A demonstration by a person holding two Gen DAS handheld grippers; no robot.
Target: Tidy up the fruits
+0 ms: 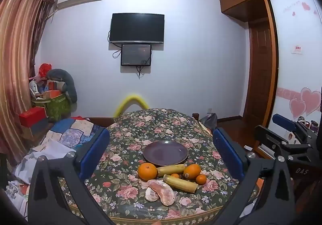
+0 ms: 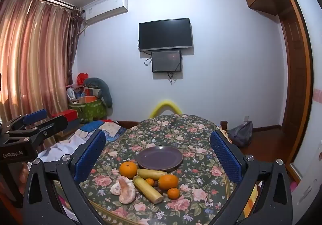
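A dark purple plate (image 1: 165, 152) (image 2: 159, 158) sits empty on the floral tablecloth. In front of it lie two large oranges (image 1: 147, 171) (image 2: 168, 181), two small tangerines (image 1: 201, 179) (image 2: 173, 193), two yellow-green cane pieces (image 1: 180, 183) (image 2: 148, 188) and peeled pomelo segments (image 1: 161, 193) (image 2: 124, 189). My left gripper (image 1: 161, 156) is open and empty, held above the table's near edge. My right gripper (image 2: 159, 160) is open and empty, to the right of the left one. Each gripper's body shows at the side of the other's view.
The round table with the floral cloth (image 1: 153, 122) (image 2: 201, 166) has a bed with quilts (image 1: 68, 134) to its left. Boxes and bags (image 1: 50, 102) stand by the curtain. A wardrobe (image 1: 291, 64) and door are to the right.
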